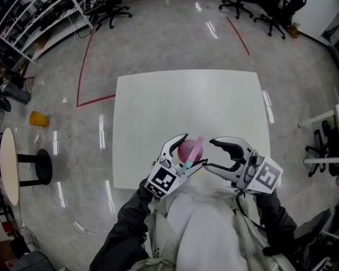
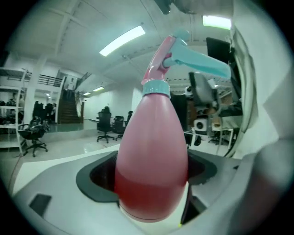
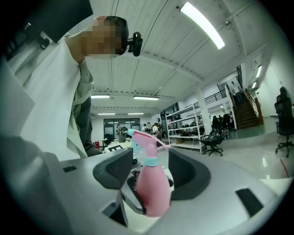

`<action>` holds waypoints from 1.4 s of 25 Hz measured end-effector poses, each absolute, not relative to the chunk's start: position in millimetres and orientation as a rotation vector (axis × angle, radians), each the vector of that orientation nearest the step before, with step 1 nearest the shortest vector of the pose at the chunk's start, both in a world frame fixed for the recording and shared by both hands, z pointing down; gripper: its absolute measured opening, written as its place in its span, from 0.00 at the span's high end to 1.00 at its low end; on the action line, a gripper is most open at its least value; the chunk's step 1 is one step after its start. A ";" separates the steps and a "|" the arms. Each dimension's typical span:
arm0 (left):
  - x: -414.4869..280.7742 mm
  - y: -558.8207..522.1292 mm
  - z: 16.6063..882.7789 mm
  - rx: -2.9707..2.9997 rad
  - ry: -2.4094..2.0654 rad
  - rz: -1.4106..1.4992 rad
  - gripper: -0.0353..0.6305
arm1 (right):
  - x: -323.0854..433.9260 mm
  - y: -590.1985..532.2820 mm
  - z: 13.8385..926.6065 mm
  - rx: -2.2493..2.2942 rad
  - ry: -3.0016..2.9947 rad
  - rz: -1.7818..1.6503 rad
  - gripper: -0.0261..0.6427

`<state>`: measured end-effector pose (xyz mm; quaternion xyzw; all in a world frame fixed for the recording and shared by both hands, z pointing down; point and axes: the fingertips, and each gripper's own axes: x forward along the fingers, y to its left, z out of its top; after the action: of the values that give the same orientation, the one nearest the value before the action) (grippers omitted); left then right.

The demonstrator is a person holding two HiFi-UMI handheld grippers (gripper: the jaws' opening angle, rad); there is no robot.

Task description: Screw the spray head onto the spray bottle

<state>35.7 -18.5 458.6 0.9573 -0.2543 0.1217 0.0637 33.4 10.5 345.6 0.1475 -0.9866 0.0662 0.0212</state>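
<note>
A pink spray bottle [image 1: 185,152] with a pink and light-blue spray head [image 1: 197,144] on its neck is held above the near edge of the white table [image 1: 159,106]. My left gripper [image 1: 192,151] is shut on the bottle's body; in the left gripper view the bottle [image 2: 151,156] fills the space between the jaws, its spray head [image 2: 183,55] at the top. My right gripper [image 1: 210,154] stands open just right of the bottle, pads off it. In the right gripper view the bottle [image 3: 154,190] and spray head [image 3: 142,140] stand upright beyond the gripper [image 3: 151,174].
The table's far part lies bare. On the floor at the left are a yellow object [image 1: 37,119] and a round side table [image 1: 10,164]. Office chairs [image 1: 265,13] stand at the back. A person's torso [image 3: 55,92] fills the left of the right gripper view.
</note>
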 end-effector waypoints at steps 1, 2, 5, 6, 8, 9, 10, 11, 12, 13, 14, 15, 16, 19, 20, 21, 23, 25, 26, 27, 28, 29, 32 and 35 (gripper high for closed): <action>38.2 -12.7 457.5 2.911 -0.703 0.371 0.30 | 33.4 8.5 346.0 0.419 -3.048 0.189 0.62; 41.2 -7.8 457.7 2.925 -0.652 0.386 0.30 | 30.7 8.9 347.2 0.369 -3.029 0.165 0.60; 50.8 1.6 461.0 2.942 -0.568 0.424 0.30 | 18.7 10.3 349.1 0.287 -2.985 0.090 0.59; 53.1 3.6 462.0 2.941 -0.555 0.426 0.30 | 16.8 8.7 350.1 0.299 -2.980 0.081 0.59; 55.9 8.6 463.3 2.937 -0.520 0.422 0.30 | 14.3 6.8 352.9 0.310 -2.988 0.109 0.59; 56.9 11.8 463.1 2.936 -0.495 0.417 0.30 | 12.1 7.3 353.7 0.292 -2.999 0.140 0.59; 57.8 14.6 461.7 2.939 -0.474 0.410 0.30 | 9.5 8.5 353.3 0.264 -3.013 0.171 0.59; 58.5 15.9 459.5 2.943 -0.466 0.398 0.30 | 7.0 9.8 351.6 0.240 -3.028 0.192 0.59; 58.5 15.2 457.0 2.945 -0.473 0.380 0.30 | 5.7 10.5 349.0 0.233 -3.042 0.195 0.59; 57.4 12.6 454.9 2.941 -0.494 0.357 0.30 | 5.4 10.2 346.5 0.249 -3.051 0.181 0.61; 55.1 8.6 453.6 2.932 -0.521 0.335 0.30 | 5.5 8.8 345.2 0.284 -3.055 0.161 0.69; 52.1 4.4 453.2 2.927 -0.549 0.325 0.30 | 5.2 6.6 345.2 0.329 -3.054 0.142 0.76; 49.5 0.5 453.5 2.928 -0.580 0.328 0.30 | 4.6 4.4 345.7 0.378 -3.050 0.125 0.76; 46.6 -11.5 453.0 2.935 -0.695 0.348 0.30 | 6.7 -4.5 347.0 0.562 -3.019 0.111 0.77; 46.1 -16.1 452.4 2.928 -0.746 0.353 0.30 | 8.5 -8.8 347.6 0.636 -3.002 0.120 0.77; 45.3 -21.3 452.6 2.916 -0.807 0.364 0.30 | 10.7 -14.1 348.7 0.721 -2.981 0.132 0.77; 42.4 -32.5 456.8 2.876 -0.958 0.412 0.30 | 16.5 -28.2 350.9 0.925 -2.941 0.166 0.77; 39.6 -39.5 466.1 2.817 -1.083 0.475 0.30 | 19.8 -38.7 355.0 1.072 -2.917 0.235 0.77; 39.0 -39.7 469.1 2.793 -1.103 0.487 0.30 | 19.5 -39.8 356.9 1.088 -2.922 0.263 0.77; 38.9 -37.6 469.0 2.784 -1.088 0.477 0.30 | 17.8 -37.6 357.2 1.060 -2.939 0.265 0.77; 39.0 -33.6 465.9 2.793 -1.045 0.451 0.30 | 15.2 -32.4 356.3 0.995 -2.958 0.238 0.77; 39.4 -28.3 461.6 2.816 -0.986 0.418 0.30 | 12.7 -25.7 355.2 0.915 -2.967 0.198 0.77; 42.4 -11.3 448.8 2.888 -0.771 0.299 0.30 | 12.9 -10.8 352.9 0.693 -2.994 0.153 0.59; 47.0 2.2 440.5 2.904 -0.583 0.221 0.30 | 14.2 -1.7 345.7 0.445 -3.044 0.201 0.58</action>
<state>47.0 2.2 440.5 0.9741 -0.1955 0.0742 0.0857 14.2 -1.7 345.7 0.1444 -0.9869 0.0653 0.0293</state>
